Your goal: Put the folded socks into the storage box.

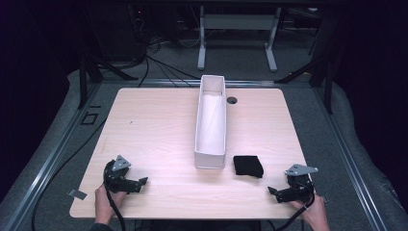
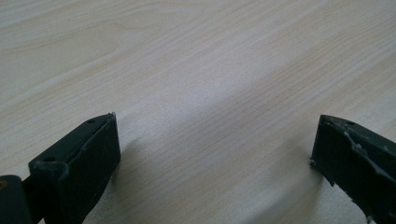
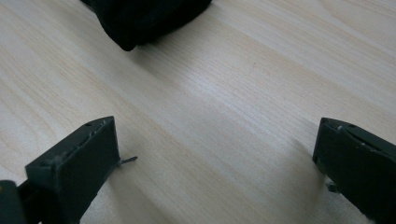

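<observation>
The folded black cloth (image 1: pixel 248 166) lies on the table (image 1: pixel 159 130) beside the white box (image 1: pixel 210 120), up and left of the right tongs (image 1: pixel 275 191). Both tongs are released and empty; the left tongs (image 1: pixel 142 182) sit well apart.

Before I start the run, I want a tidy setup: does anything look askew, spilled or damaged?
Nothing stands out. The long white box stands upright and empty, the folded black cloth lies flat beside its near end, and both the left gripper and right gripper rest open on the table.
</observation>
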